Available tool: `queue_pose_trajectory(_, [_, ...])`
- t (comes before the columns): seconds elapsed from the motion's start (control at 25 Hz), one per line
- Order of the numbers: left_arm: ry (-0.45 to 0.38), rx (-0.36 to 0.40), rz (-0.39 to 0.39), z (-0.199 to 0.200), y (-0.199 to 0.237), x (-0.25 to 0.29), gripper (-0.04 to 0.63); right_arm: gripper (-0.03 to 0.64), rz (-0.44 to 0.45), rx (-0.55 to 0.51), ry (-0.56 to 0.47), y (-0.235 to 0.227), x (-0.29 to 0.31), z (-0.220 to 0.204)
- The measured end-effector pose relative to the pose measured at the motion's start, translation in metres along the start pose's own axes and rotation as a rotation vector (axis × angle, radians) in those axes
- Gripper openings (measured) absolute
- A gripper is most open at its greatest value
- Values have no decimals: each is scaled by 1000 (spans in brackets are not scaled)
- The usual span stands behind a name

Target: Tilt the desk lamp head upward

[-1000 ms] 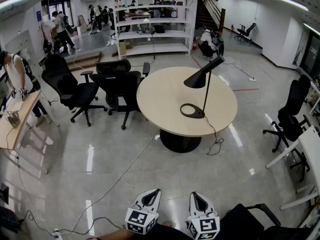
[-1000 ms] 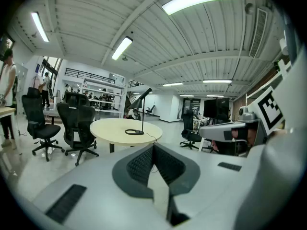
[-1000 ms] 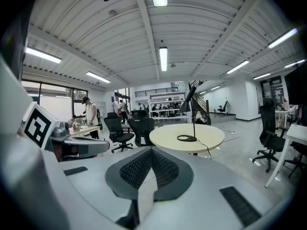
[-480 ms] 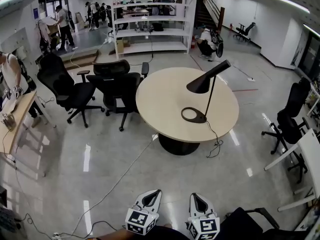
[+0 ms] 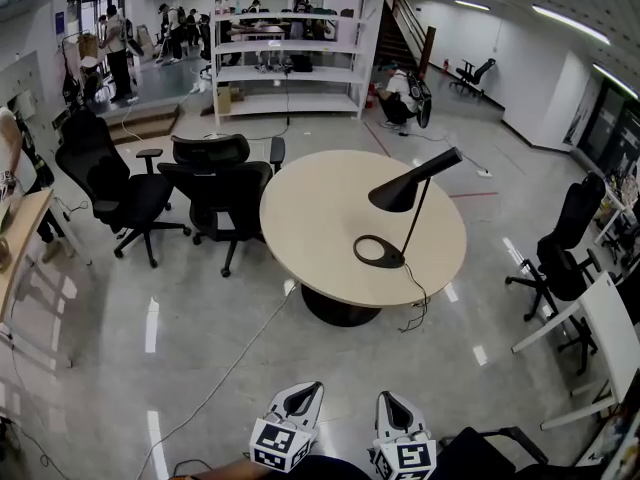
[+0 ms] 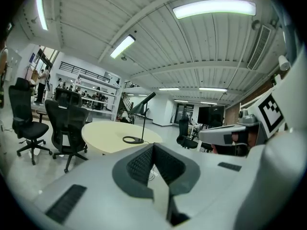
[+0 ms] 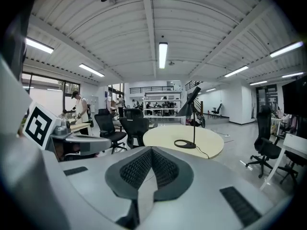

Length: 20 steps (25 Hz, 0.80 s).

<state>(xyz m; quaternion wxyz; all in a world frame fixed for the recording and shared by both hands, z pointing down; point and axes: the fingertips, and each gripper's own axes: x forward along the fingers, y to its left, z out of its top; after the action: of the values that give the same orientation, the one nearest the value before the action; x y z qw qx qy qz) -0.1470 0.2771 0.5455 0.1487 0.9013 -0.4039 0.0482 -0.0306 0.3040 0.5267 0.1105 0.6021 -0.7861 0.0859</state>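
Compared with a second ago, the round table (image 5: 320, 218) and the black desk lamp (image 5: 396, 197) on it sit lower and a little further left in the head view. They look closer, and the person at the wooden desk (image 5: 18, 238) on the left has slid almost out of sight. The left gripper (image 5: 303, 396) and right gripper (image 5: 391, 404) remain at the bottom edge, side by side and pointing towards the table. Each is clenched with its ribbed pads meeting at the tips and nothing between them. The lamp stands right of centre on the pale tabletop, well apart from both grippers. Its ring base (image 5: 398, 259) lies flat, a thin stem rises from it, and the cone shade slopes down to the left from a long arm. A cord (image 5: 418, 303) drops off the table edge to the glossy grey floor (image 5: 150, 368), where a pale cable (image 5: 240, 358) also trails. Two black office chairs (image 5: 225, 188) stand left of the table and another chair (image 5: 560, 248) stands to the right, near a white desk (image 5: 612, 318). White shelving (image 5: 290, 48) and a staircase (image 5: 405, 23) fill the back of the room, with a crouching person (image 5: 400, 93) between them. The only print that can be made out is the black-and-white square pattern on each marker cube (image 5: 278, 443).
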Motion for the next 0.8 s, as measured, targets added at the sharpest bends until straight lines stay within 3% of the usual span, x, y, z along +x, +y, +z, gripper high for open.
queue_pose_trajectory(0.8, [-7,0,-102,18,100,2,48,9,-110,-29,46,54,78,22])
